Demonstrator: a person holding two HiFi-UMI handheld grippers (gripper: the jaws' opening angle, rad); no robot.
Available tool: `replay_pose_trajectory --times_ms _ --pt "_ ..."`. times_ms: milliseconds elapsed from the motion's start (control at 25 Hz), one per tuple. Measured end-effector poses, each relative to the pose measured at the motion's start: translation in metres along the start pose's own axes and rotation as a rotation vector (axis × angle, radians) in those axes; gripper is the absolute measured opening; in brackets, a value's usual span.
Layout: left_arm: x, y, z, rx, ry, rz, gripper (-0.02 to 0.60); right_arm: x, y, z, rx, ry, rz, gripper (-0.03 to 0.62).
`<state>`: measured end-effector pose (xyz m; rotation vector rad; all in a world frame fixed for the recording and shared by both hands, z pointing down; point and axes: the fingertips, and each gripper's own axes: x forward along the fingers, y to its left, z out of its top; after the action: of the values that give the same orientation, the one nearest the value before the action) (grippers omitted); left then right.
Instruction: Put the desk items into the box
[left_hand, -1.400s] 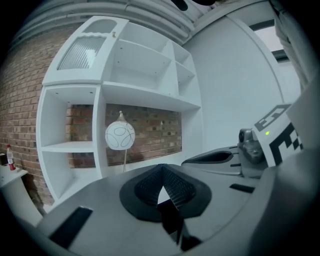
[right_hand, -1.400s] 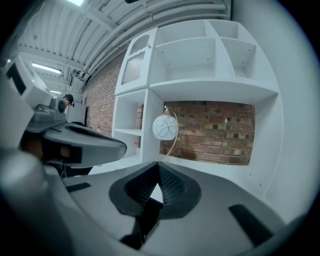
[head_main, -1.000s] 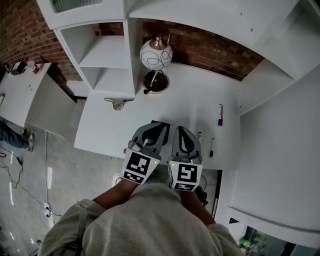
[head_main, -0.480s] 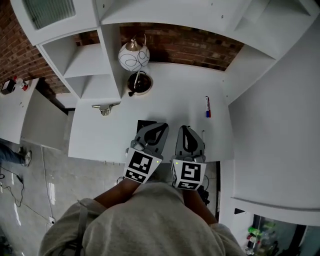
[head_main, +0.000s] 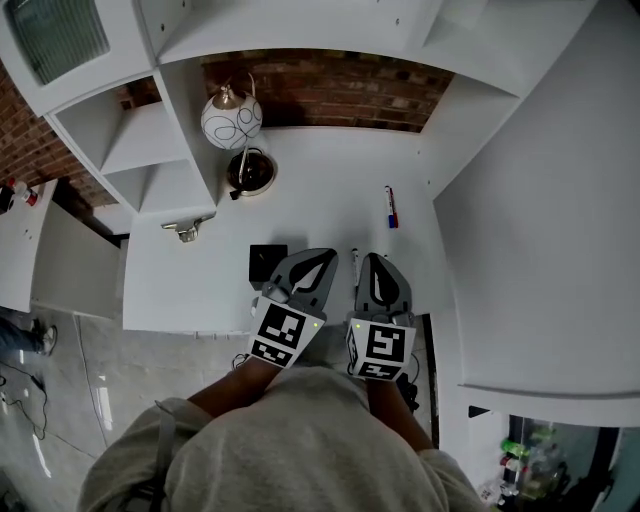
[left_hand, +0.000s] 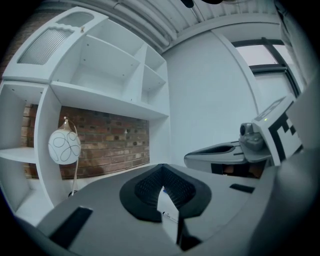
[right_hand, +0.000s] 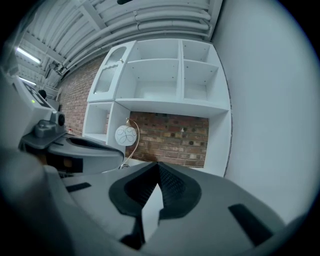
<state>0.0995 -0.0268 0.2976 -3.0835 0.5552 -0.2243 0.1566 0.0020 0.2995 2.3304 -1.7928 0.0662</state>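
Observation:
On the white desk (head_main: 320, 190) lie a marker with a blue and red end (head_main: 389, 206) at the far right and a white pen (head_main: 354, 262) between my two grippers. A small black box (head_main: 267, 262) sits near the front edge, partly behind my left gripper (head_main: 326, 254). That gripper is shut and empty, just right of the box. My right gripper (head_main: 375, 259) hangs beside it, also shut and empty, with the pen at its left. In the left gripper view the jaws (left_hand: 161, 166) meet at the tip; in the right gripper view (right_hand: 158, 164) likewise.
A round white lamp (head_main: 231, 118) on a dark base (head_main: 250, 172) stands at the back left, in front of a brick wall (head_main: 320, 90). White shelves (head_main: 150, 150) rise on the left, a white side panel (head_main: 520, 220) on the right. A metal clamp (head_main: 183, 230) grips the desk's left edge.
The head view has shifted, so the desk, lamp and pens sit further left and slightly higher in the picture. Both grippers stay side by side and shut.

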Motion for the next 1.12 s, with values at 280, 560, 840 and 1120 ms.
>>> replay_pose_trajectory --times_ms 280,560,840,1120 --pt "0.019 -0.020 -0.004 -0.005 0.009 -0.035 0.007 -0.003 -0.024 -0.015 0.005 0.035 -0.019 0.017" --pt "0.035 -0.027 -0.018 -0.021 0.025 -0.041 0.006 0.002 -0.040 -0.030 0.003 0.053 -0.030 0.017" --pt "0.049 -0.031 -0.029 -0.026 0.041 -0.039 0.006 0.009 -0.046 -0.040 -0.006 0.064 -0.003 0.017" --pt "0.068 -0.024 -0.047 -0.028 0.059 -0.032 0.007 0.025 -0.048 -0.056 -0.032 0.068 0.031 0.017"
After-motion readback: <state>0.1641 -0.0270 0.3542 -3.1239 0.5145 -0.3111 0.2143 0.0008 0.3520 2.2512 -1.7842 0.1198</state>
